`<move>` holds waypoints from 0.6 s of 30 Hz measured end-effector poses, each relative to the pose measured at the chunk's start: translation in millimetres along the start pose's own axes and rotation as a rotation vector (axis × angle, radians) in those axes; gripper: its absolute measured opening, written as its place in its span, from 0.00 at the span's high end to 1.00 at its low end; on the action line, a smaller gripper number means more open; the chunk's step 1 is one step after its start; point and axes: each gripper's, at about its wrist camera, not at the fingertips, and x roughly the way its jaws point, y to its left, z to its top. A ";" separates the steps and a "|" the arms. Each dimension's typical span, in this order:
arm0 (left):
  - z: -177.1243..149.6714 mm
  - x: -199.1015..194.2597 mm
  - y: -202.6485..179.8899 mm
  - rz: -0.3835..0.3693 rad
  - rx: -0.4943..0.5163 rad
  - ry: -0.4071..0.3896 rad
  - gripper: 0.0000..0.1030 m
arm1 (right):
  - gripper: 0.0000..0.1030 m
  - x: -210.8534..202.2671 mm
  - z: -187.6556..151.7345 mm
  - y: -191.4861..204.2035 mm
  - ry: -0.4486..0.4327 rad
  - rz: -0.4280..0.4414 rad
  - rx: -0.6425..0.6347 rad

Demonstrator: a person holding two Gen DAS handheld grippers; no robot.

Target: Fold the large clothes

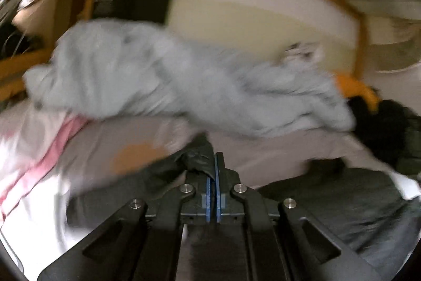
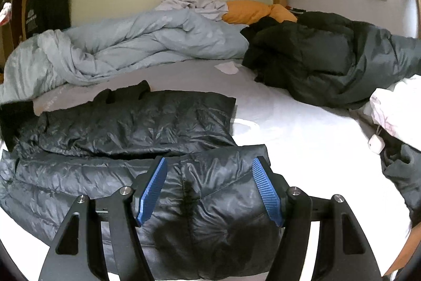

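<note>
— What have your tongs got?

— My left gripper (image 1: 213,162) is pinched tight on a fold of the black puffer jacket (image 2: 126,123), so I can carry that edge over. My right gripper (image 2: 209,170) hangs wide open above its near sleeve, gripping nothing.

— And beyond?

— The jacket lies on the white bed sheet (image 2: 302,128); the grey duvet (image 2: 136,41) sits bunched behind.

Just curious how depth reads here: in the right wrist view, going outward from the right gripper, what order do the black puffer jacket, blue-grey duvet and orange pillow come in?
1. Black puffer jacket, directly under the right gripper.
2. Blue-grey duvet, beyond, left.
3. Orange pillow, farthest, by the wall.
</note>
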 end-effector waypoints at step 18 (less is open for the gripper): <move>-82.1 37.3 -209.8 -0.186 0.241 0.307 0.94 | 0.33 -23.4 -7.4 -10.2 -0.038 0.044 -0.022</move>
